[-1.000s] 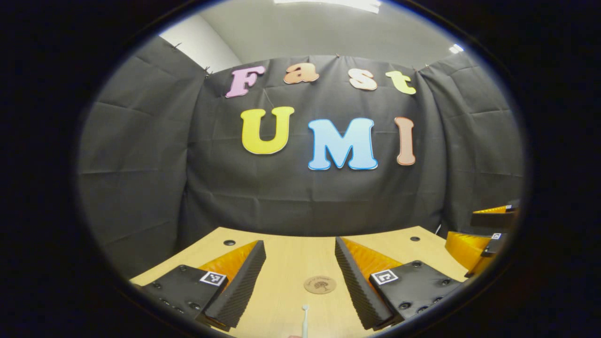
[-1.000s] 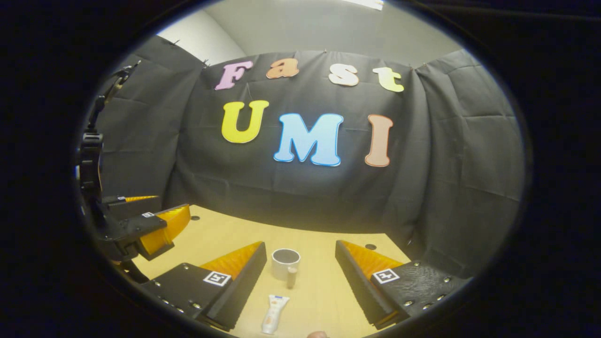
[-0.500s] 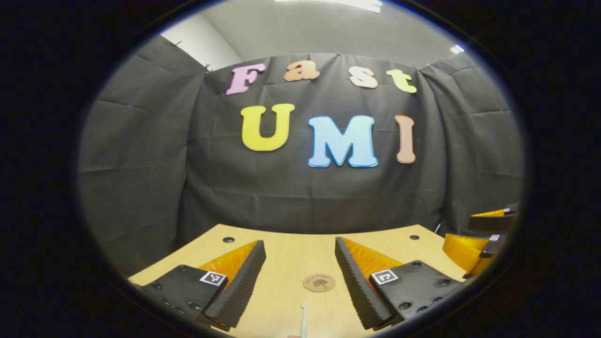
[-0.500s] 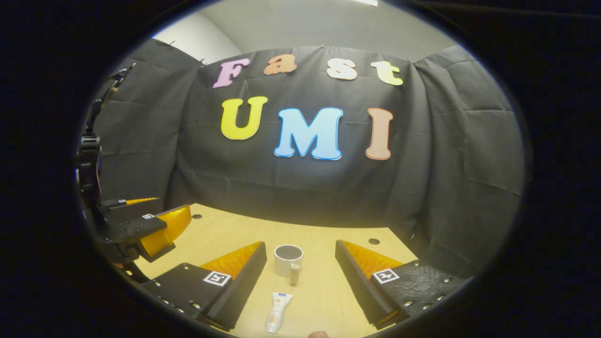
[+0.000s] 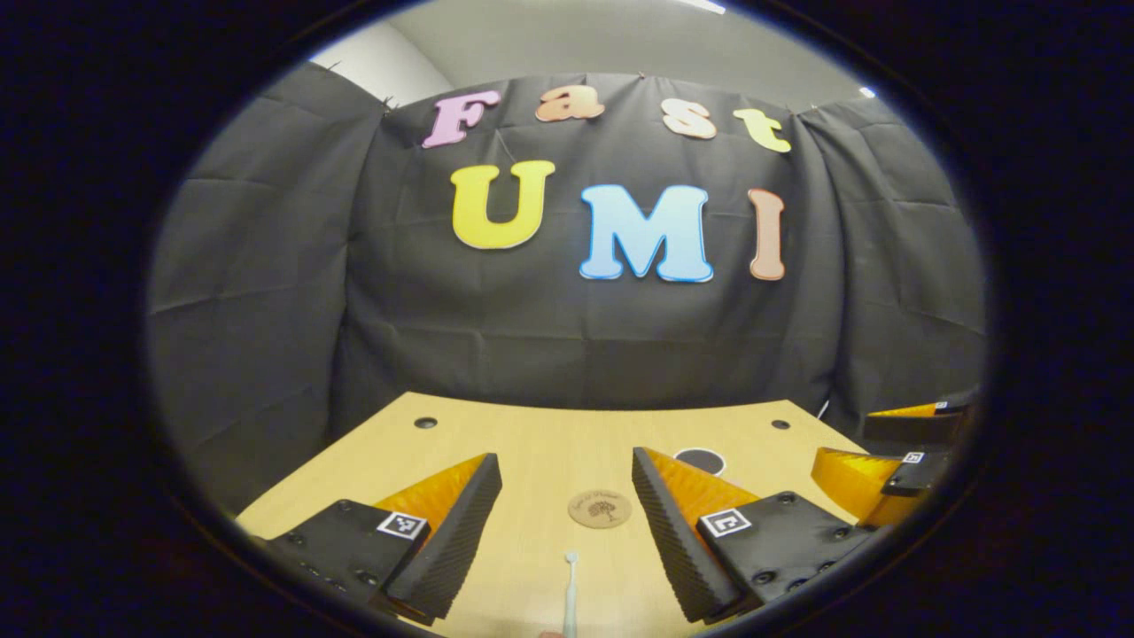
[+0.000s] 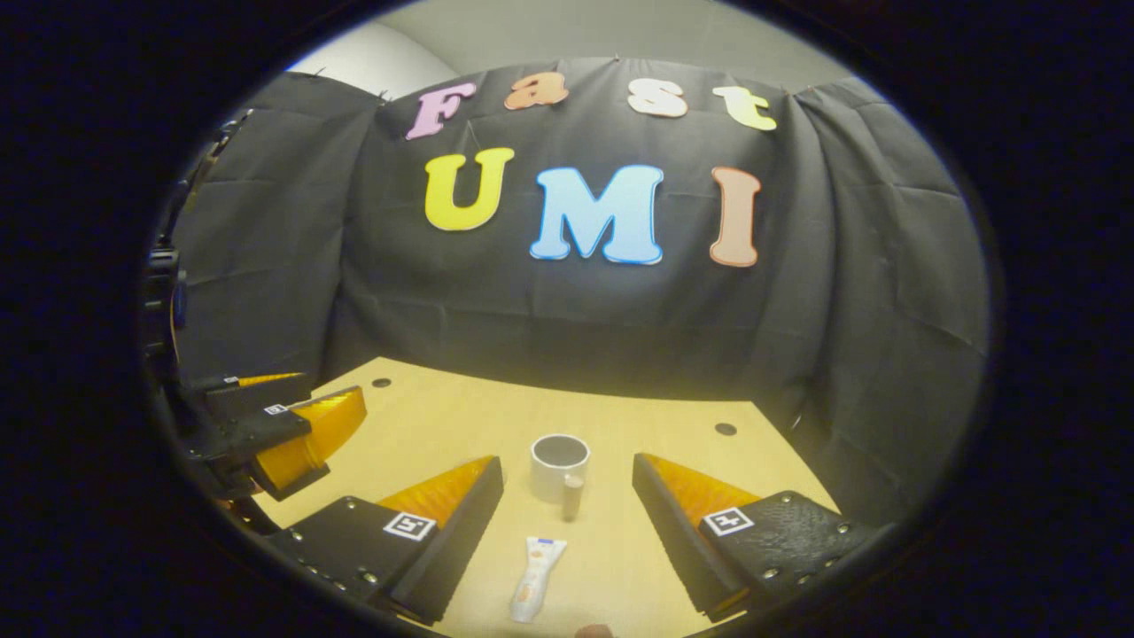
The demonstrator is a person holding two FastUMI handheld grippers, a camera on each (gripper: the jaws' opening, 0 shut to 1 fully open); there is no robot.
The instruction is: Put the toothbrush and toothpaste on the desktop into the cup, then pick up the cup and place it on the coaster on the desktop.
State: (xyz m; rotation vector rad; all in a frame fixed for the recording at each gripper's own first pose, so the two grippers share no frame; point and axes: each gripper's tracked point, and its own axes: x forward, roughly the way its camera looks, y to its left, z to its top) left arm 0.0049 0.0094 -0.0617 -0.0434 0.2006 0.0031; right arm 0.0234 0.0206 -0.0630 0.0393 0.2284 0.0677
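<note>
desktop [image 6: 425,425]: bare wood, nothing started yet;
toothpaste [image 6: 537,591]: flat, just short of empty cup [image 6: 559,467];
toothbrush [image 5: 570,595]: flat, near coaster [image 5: 600,509];
left gripper [image 5: 567,523], right gripper [image 6: 567,523]: jaws wide apart, holding nothing

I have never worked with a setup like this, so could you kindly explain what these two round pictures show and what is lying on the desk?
There is no robot here: a person holds a two-finger tool in each hand, and a wide-angle camera rides on each tool, looking forward between its fingers.

In the left gripper view, the left gripper is open above a wooden desk. Between its fingers lie a round coaster and, nearer the camera, a thin white toothbrush.

In the right gripper view, the right gripper is also open. Ahead of it stands a white cup with its handle toward the camera, and nearer lies a toothpaste tube.

Each camera also catches the other tool at its edge. Nothing is held yet.
</note>
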